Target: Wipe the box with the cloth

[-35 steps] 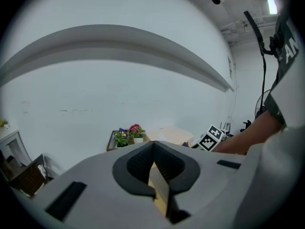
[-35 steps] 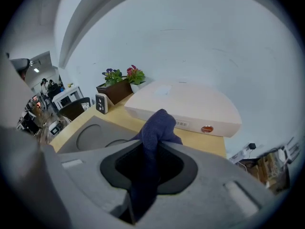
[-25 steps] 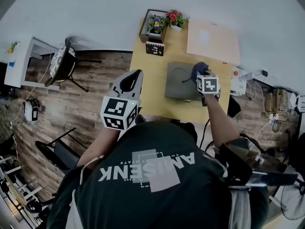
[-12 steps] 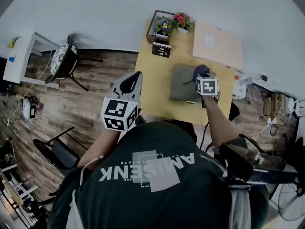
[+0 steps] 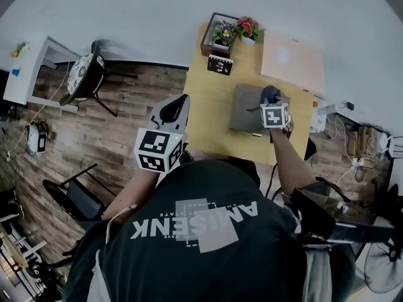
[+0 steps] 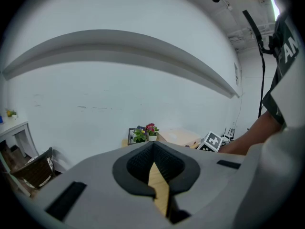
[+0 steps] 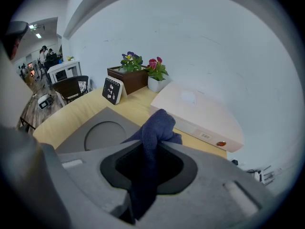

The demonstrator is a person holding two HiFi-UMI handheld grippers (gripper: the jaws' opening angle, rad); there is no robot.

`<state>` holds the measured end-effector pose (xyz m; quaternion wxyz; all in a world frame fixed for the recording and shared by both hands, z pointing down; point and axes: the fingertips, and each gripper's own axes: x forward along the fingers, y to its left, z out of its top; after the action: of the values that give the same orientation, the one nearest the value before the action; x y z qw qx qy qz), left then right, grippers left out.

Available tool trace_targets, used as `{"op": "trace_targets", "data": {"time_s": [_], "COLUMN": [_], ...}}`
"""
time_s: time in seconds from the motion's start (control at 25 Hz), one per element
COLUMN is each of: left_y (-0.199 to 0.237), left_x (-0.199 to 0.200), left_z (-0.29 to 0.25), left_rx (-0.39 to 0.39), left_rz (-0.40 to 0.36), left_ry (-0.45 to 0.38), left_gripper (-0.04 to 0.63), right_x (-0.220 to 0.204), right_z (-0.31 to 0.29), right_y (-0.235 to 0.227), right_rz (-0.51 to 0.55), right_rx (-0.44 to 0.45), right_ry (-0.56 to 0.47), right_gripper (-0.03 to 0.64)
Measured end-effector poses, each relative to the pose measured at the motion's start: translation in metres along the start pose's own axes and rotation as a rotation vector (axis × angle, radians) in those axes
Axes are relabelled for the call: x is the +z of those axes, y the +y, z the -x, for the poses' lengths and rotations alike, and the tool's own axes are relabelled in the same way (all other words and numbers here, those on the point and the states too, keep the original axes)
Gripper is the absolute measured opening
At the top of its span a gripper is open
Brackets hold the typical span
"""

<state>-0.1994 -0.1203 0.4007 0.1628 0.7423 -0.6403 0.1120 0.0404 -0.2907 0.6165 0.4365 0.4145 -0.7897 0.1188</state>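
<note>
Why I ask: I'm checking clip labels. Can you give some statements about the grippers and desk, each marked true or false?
1. The right gripper is shut on the blue cloth. True.
2. The left gripper grips the cloth too. False: its jaws are together on nothing.
3. The pale box lies on the floor. False: it lies on the desk.
4. Flowers stand at the desk's wall end. True.

1. The left gripper (image 5: 177, 103) was held up, jaws together, nothing between them.
2. The right arm (image 5: 287, 159) reached forward; the right gripper (image 5: 271, 103) had its jaws pressed on the cloth (image 7: 156, 128).
</note>
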Motion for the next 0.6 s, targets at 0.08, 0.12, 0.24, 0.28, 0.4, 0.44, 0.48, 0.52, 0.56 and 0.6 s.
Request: {"op": "trace_targets", "data": {"time_s": [0.08, 0.12, 0.24, 0.28, 0.4, 0.44, 0.48, 0.52, 0.56, 0.6], "left_y": [0.004, 0.006, 0.013, 0.015, 0.023, 0.024, 0.026, 0.027, 0.029, 0.03], "left_x": [0.0, 0.0, -0.001, -0.002, -0.003, -0.004, -0.005, -0.005, -0.006, -0.006], "left_z": [0.003, 0.004, 0.006, 0.006, 0.008, 0.009, 0.01, 0.011, 0.011, 0.012], "left_rx": [0.005, 0.008, 0.014, 0.015, 0.021, 0.023, 0.024, 0.025, 0.026, 0.026], "left_rz": [0.002, 0.003, 0.008, 0.013, 0.026, 0.027, 0.026, 0.026, 0.025, 0.027], "left_ry": [-0.002, -0.003, -0.005, -0.007, -0.01, -0.009, -0.007, -0.005, -0.004, -0.004], "left_gripper": [0.0, 0.0, 0.0, 0.0, 0.0, 0.0, 0.0, 0.0, 0.0, 0.0], "right_x": [0.001, 0.002, 0.004, 0.005, 0.007, 0.008, 0.01, 0.01, 0.012, 0.014], "right_z": [0.002, 0.002, 0.001, 0.001, -0.001, -0.002, -0.003, -0.005, -0.006, -0.006], "right_y": [0.002, 0.003, 0.008, 0.009, 0.013, 0.015, 0.017, 0.019, 0.021, 0.023], "right_rz": [-0.009, -0.006, 0.0, -0.005, -0.013, -0.011, -0.006, -0.004, -0.006, -0.01], "right_rx": [-0.011, -0.014, -0.024, -0.03, -0.023, -0.01, 0.003, 0.012, 0.016, 0.019], "right_ry": [-0.002, -0.004, -0.013, -0.014, -0.01, -0.009, -0.008, -0.007, -0.008, -0.01], "right_gripper": [0.071, 0.071, 0.072, 0.072, 0.072, 0.072, 0.072, 0.072, 0.072, 0.072]}}
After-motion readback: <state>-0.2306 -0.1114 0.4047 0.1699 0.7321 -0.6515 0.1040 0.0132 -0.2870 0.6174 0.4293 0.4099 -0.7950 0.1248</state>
